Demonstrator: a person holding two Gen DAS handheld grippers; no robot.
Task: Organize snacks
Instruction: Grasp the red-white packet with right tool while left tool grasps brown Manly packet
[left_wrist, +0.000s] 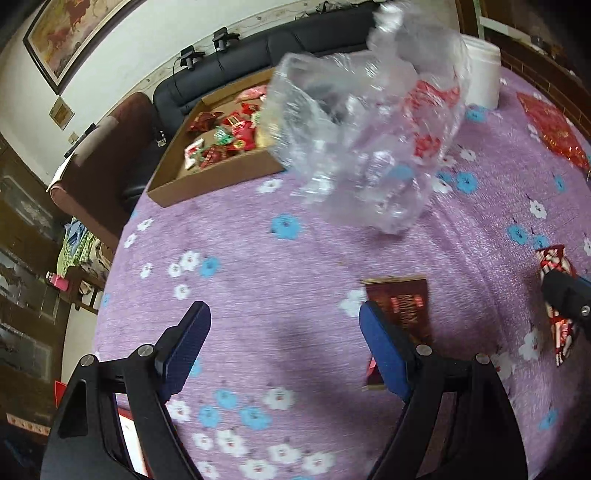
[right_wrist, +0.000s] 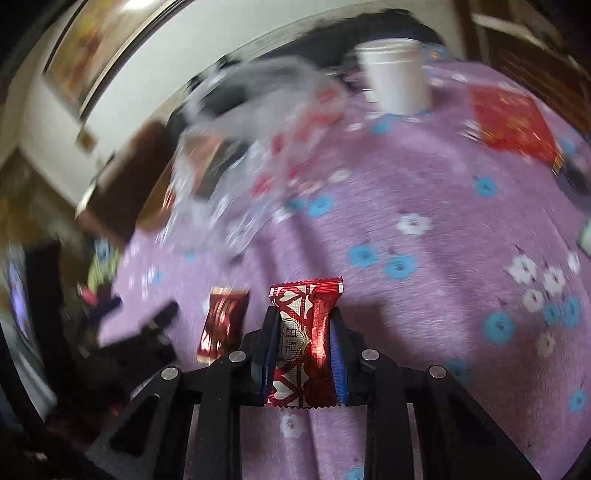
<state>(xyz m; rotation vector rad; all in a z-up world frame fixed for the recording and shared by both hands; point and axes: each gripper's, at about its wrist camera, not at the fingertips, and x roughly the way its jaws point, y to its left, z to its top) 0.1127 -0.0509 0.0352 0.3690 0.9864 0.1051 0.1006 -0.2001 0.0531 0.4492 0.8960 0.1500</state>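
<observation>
My right gripper (right_wrist: 303, 317) is shut on a red and white candy packet (right_wrist: 304, 343), held above the purple flowered tablecloth (right_wrist: 424, 184); the same packet and gripper show at the right edge of the left wrist view (left_wrist: 554, 295). My left gripper (left_wrist: 284, 317) is open and empty over the cloth. A dark red snack packet (left_wrist: 402, 306) lies by its right finger and also shows in the right wrist view (right_wrist: 221, 321). A clear plastic bag (left_wrist: 369, 140) with a few red candies stands further back, blurred in the right wrist view (right_wrist: 258, 147).
A shallow cardboard box (left_wrist: 221, 173) of red and green snacks sits at the table's far left edge. A white tub (left_wrist: 482, 72) stands at the back. A red packet (left_wrist: 550, 125) lies far right. A dark sofa (left_wrist: 258, 55) and a brown chair (left_wrist: 103, 166) stand beyond the table.
</observation>
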